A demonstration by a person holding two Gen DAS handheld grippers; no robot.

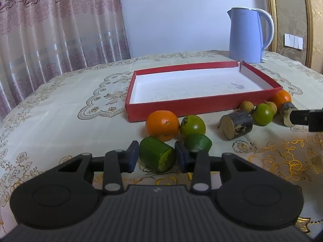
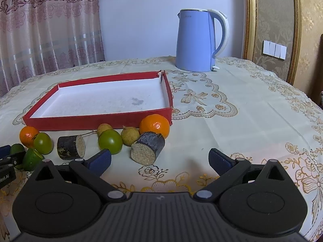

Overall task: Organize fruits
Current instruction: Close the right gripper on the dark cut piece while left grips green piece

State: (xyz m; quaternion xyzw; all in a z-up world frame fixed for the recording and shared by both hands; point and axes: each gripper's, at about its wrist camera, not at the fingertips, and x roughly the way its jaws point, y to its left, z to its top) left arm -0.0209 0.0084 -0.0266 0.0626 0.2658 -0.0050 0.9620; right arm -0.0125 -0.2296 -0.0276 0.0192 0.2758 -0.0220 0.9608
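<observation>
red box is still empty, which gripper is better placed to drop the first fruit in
Left. The left gripper already straddles the cut green fruit near the red box; the right gripper stands open with nothing between its fingers.

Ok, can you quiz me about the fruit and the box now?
1. True or false: the red box has nothing in it.
2. What is between the fingers of the left gripper? A) an orange B) the green cut fruit C) a kettle
3. How many oranges can you count in front of the box?
Key: 1 true; 2 B; 3 two.
</observation>
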